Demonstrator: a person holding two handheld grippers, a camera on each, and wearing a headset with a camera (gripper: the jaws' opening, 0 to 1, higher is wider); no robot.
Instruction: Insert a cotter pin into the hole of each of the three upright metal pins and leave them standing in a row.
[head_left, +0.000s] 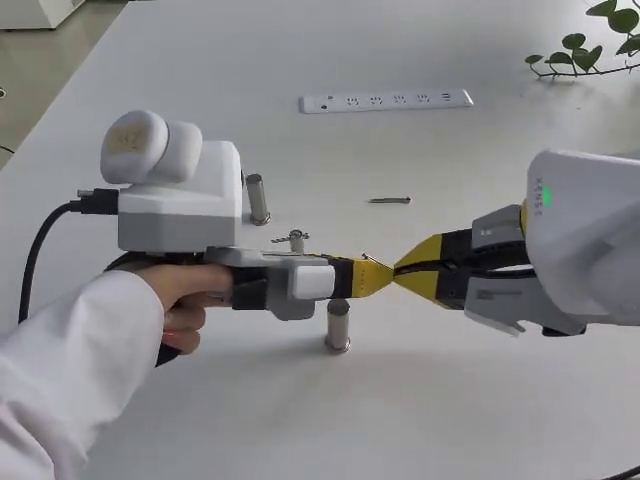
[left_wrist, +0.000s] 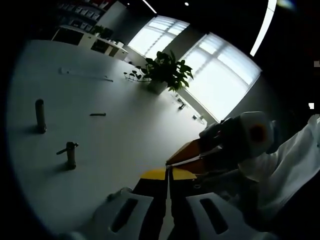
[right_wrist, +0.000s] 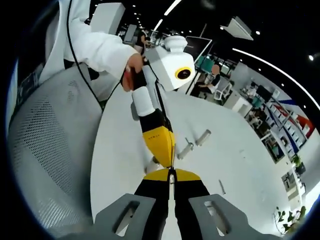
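Three upright metal pins stand on the white table: a bare one (head_left: 258, 198) at the back, a middle one (head_left: 297, 241) with a cotter pin through its top, and a bare one (head_left: 338, 325) at the front. My left gripper (head_left: 383, 276) and right gripper (head_left: 402, 272) meet tip to tip above the front pin, both with jaws closed. A thin cotter pin (head_left: 366, 259) shows at the meeting point and seems pinched by both. It runs as a fine line (right_wrist: 172, 161) between the tips in the right gripper view. Another cotter pin (head_left: 390, 200) lies loose behind.
A white power strip (head_left: 387, 100) lies across the far side of the table. Plant sprigs (head_left: 580, 55) reach in at the far right. A person's hand and white sleeve (head_left: 70, 370) hold the left gripper. A mesh chair (right_wrist: 45, 150) stands beside the table.
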